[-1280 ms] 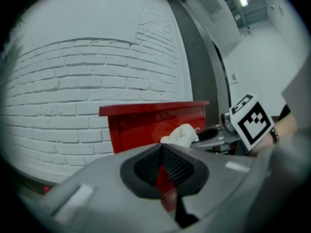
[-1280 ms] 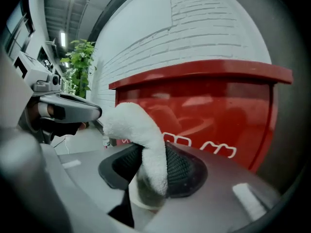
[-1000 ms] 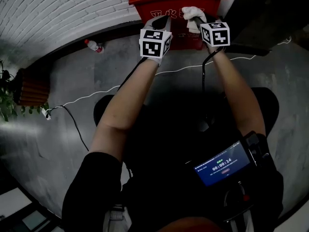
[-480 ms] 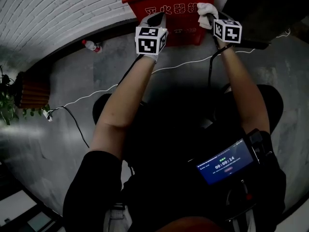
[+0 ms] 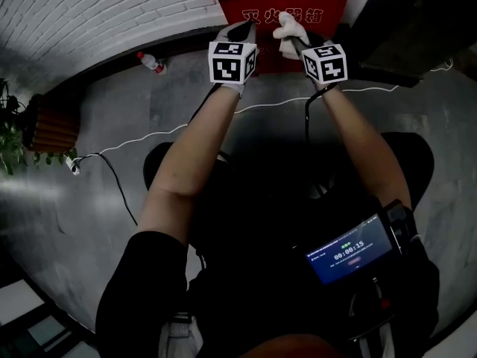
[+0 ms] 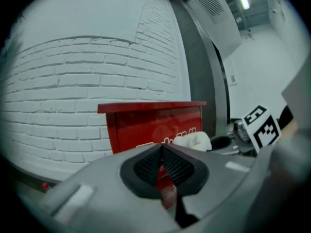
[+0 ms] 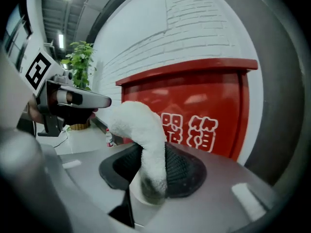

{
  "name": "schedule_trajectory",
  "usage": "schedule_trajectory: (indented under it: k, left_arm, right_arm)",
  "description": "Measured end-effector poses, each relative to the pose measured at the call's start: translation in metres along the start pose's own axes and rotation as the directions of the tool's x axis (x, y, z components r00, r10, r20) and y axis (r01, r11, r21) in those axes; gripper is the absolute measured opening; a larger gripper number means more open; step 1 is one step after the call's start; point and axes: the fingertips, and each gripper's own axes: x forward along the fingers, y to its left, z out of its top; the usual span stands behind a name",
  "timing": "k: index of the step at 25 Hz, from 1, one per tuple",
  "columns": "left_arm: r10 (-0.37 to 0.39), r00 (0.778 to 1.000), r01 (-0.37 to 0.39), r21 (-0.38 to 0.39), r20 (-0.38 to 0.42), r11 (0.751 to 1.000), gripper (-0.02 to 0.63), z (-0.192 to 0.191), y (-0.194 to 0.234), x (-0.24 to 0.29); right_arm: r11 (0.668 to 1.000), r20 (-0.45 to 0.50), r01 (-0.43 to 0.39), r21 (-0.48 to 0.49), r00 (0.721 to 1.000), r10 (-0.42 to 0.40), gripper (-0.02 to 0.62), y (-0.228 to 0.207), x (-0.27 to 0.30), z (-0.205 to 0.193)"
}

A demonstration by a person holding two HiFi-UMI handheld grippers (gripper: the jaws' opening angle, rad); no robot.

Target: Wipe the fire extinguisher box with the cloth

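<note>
The red fire extinguisher box [image 5: 257,10] stands against the white brick wall [image 5: 89,13], with the white cloth [image 5: 289,27] at its front, perhaps touching it, pinched between the right gripper's [image 5: 299,45] jaws, while the left gripper [image 5: 242,30] alongside has its jaws together on nothing.

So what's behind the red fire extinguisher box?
A white brick wall stands behind the fire extinguisher box. The box's own front hides the gap between them, so contact cannot be told.

White brick wall [image 5: 89,13], bottle [image 5: 151,62], potted plant [image 5: 13,136], grey floor [image 5: 112,103]
</note>
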Motion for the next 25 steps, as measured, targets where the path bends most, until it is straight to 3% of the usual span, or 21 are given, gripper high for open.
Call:
schedule_trajectory:
  k: [6, 14, 19, 25]
  left_arm:
    - [0.06, 0.998, -0.06, -0.023, -0.015, 0.998, 0.005, -0.012, 0.033, -0.02]
    - [0.098, 0.995, -0.1, -0.052, -0.029, 0.994, 0.005, -0.023, 0.058, -0.032]
    - [0.09, 0.995, -0.092, -0.063, -0.042, 0.994, 0.005, -0.031, 0.059, -0.027]
    - [0.081, 0.995, -0.085, -0.067, -0.056, 0.994, 0.005, -0.036, 0.06, -0.02]
  right_arm:
    - [0.994, -0.011, -0.107, -0.034, 0.994, 0.106, 0.133, 0.061, 0.036, 0.004]
    - [0.98, -0.044, -0.196, -0.038, 0.98, 0.194, 0.133, 0.112, 0.078, -0.002]
    - [0.979, -0.103, -0.198, -0.058, 0.976, 0.191, 0.133, 0.117, 0.1, -0.021]
    - [0.989, -0.098, -0.149, -0.02, 0.984, 0.147, 0.133, 0.098, 0.113, -0.017]
